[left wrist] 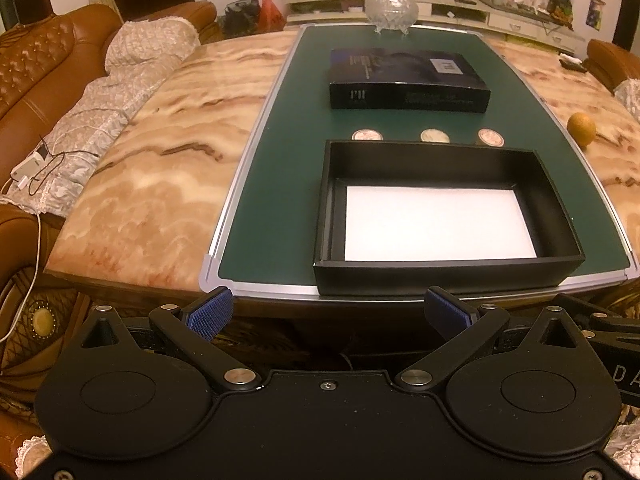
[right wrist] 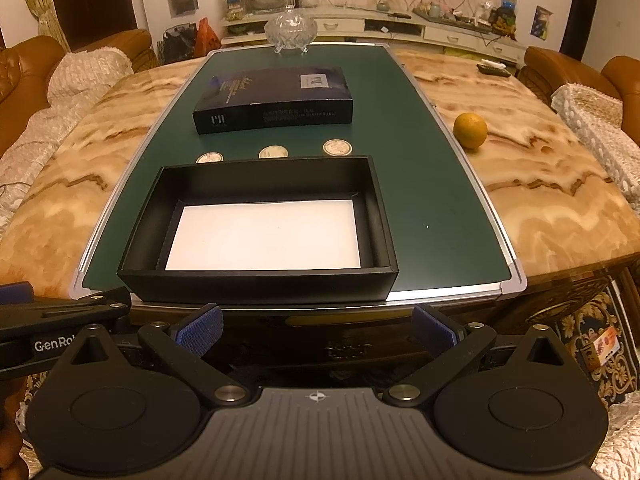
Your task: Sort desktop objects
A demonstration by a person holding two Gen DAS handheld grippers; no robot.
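Both tools hang just short of the worktop's near edge, side by side. Left tool (left wrist: 327,314): blue pads (left wrist: 211,313) spread wide, nothing between them. Right tool (right wrist: 318,330): likewise wide apart and holding nothing; its fingers (right wrist: 200,330) frame the dark wooden edge of the worktop (right wrist: 560,208).

Just beyond lies a green board (right wrist: 432,200) with a silver frame, set lengthways on the marble worktop. At the board's near end sits an open black tray (right wrist: 256,284), its front wall at the board's near edge and a white sheet (right wrist: 266,238) flat on its floor. Right behind the tray's far wall stand three round tins (right wrist: 273,152) in a row, apart from one another; the tray's rim hides their lower parts. Further back lies a closed black box (right wrist: 276,114) with pale print on its side, clear of the tins. At the far end of the board stands a lidded glass dish (right wrist: 291,32).

Off the board, on the marble to the right, rests an orange (right wrist: 470,129), near the board's frame and level with the tins. Brown sofas (left wrist: 36,76) flank the worktop.
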